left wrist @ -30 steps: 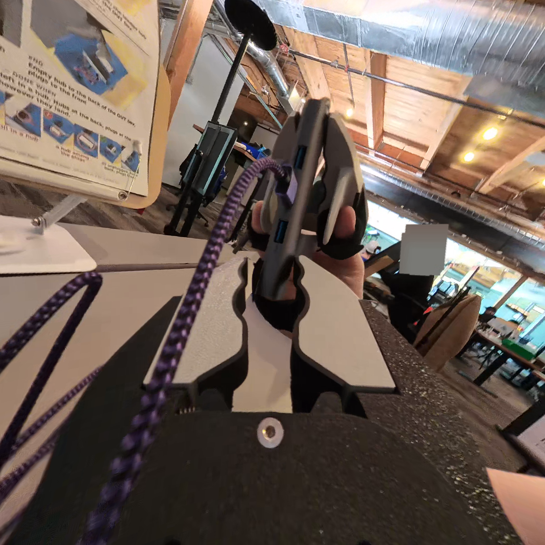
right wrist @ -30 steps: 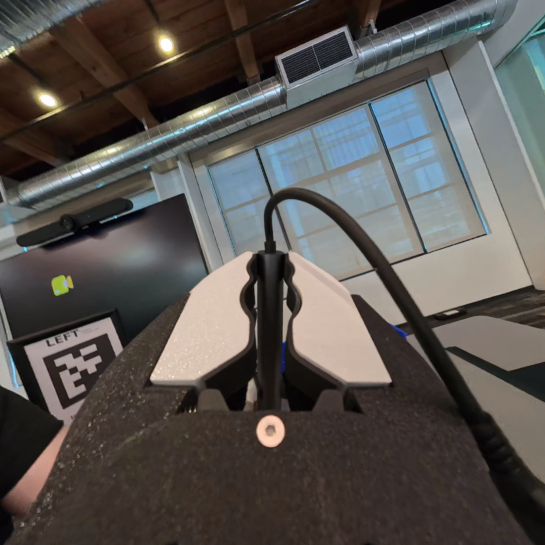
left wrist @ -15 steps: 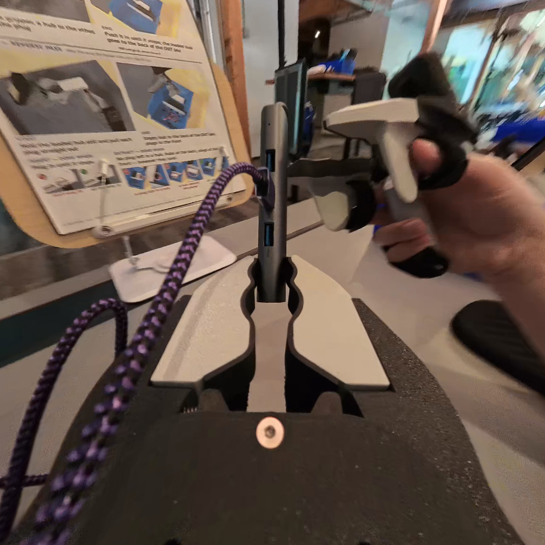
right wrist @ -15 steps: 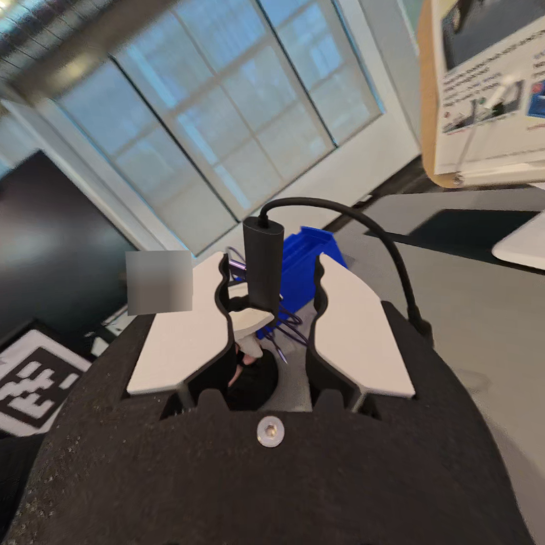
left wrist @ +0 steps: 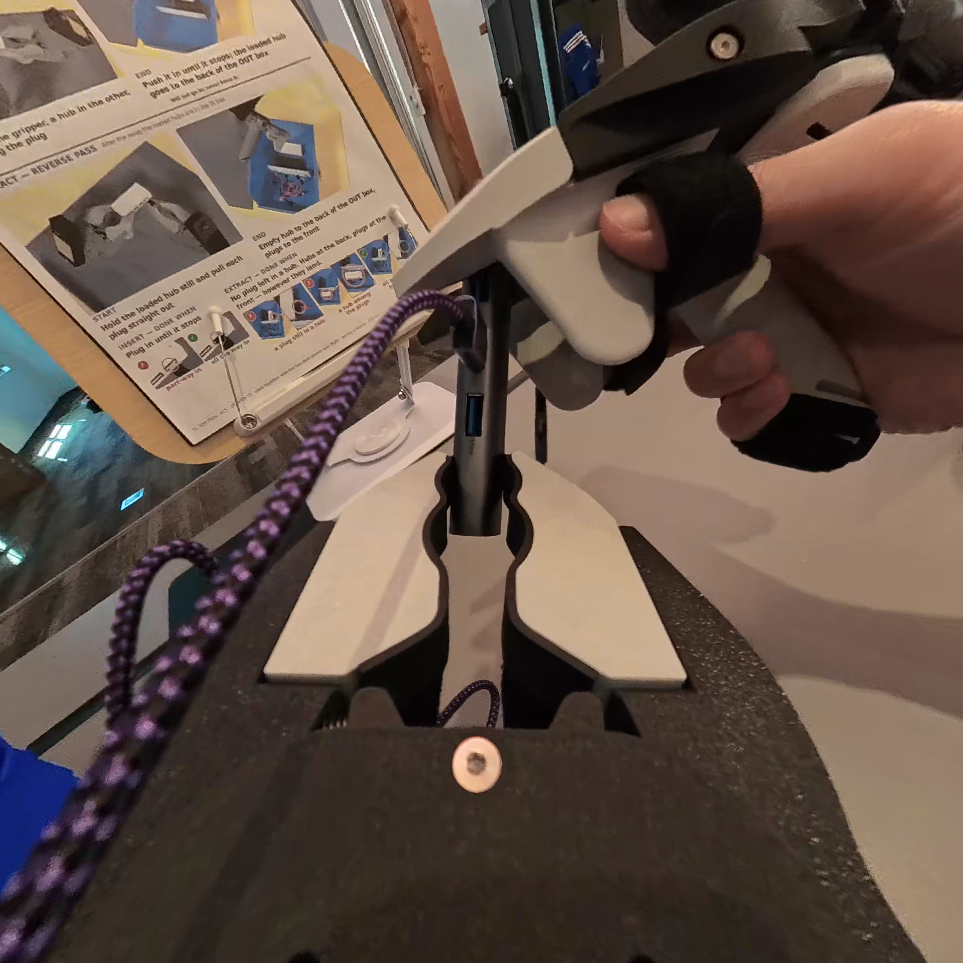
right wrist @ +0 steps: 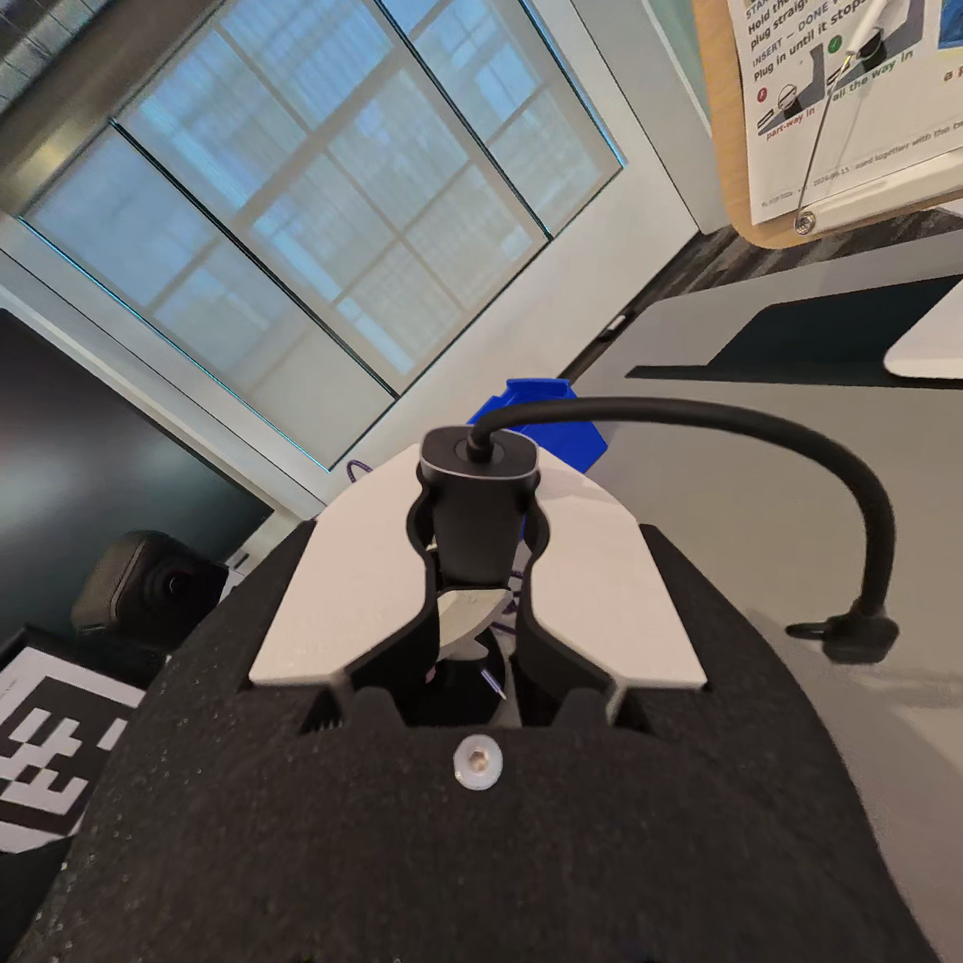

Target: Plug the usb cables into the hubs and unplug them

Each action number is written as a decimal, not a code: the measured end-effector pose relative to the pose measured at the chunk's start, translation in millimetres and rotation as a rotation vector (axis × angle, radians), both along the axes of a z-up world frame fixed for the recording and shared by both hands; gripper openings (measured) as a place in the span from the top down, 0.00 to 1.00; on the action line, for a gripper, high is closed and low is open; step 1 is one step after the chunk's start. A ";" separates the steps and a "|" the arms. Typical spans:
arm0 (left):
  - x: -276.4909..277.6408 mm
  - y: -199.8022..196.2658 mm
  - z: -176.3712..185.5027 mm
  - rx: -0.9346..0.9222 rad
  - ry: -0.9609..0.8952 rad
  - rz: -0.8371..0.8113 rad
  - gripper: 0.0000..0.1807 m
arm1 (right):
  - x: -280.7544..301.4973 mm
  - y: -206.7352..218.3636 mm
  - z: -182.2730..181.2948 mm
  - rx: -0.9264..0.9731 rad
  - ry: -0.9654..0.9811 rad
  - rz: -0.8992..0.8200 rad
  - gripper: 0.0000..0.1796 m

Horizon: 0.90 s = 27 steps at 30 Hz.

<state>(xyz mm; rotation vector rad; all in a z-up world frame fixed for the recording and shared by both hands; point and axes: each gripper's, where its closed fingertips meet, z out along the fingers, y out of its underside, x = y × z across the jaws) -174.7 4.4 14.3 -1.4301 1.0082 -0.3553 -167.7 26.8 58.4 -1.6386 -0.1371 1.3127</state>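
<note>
Left wrist view: the left gripper (left wrist: 475, 500) is clenched on the lower end of a grey USB hub (left wrist: 477, 417), which stands upright between its fingertips. A purple braided cable (left wrist: 292, 484) arcs in from the lower left, and its plug (left wrist: 469, 338) sits in a port on the hub's side; a free blue port (left wrist: 474, 414) shows just below it. The right gripper (left wrist: 469, 271) reaches in from the upper right, held in a person's hand (left wrist: 834, 271), its fingers at the hub's upper part. Behind stands an instruction board (left wrist: 198, 208) on a white stand (left wrist: 385, 443).

Right wrist view: the right gripper (right wrist: 477, 526) has its fingers around the hub's upper end (right wrist: 477, 495) — touching or nearly so, but I cannot tell whether it truly grips. The hub's own black lead (right wrist: 729, 422) curves off to the right down to a connector (right wrist: 854, 638) on the grey table (right wrist: 781, 547). A tip of the left gripper shows low in the gap. A blue bin (right wrist: 542, 422) sits beyond, and a small black camera (right wrist: 156, 578) is at the left.

The step in hand looks like steadying or re-gripping the hub so the purple plug can be dealt with. To do it well, keep the hub still and upright in one firm hold, close squarely on the plug body rather than the braid, and pull straight along the port's axis — a sideways tug could twist the hub in the fingers.
</note>
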 end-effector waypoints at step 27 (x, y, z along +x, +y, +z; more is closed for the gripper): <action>-2.7 -33.5 -44.6 -0.341 0.088 -0.087 0.79 | 8.3 8.8 2.7 0.097 0.162 -0.045 0.84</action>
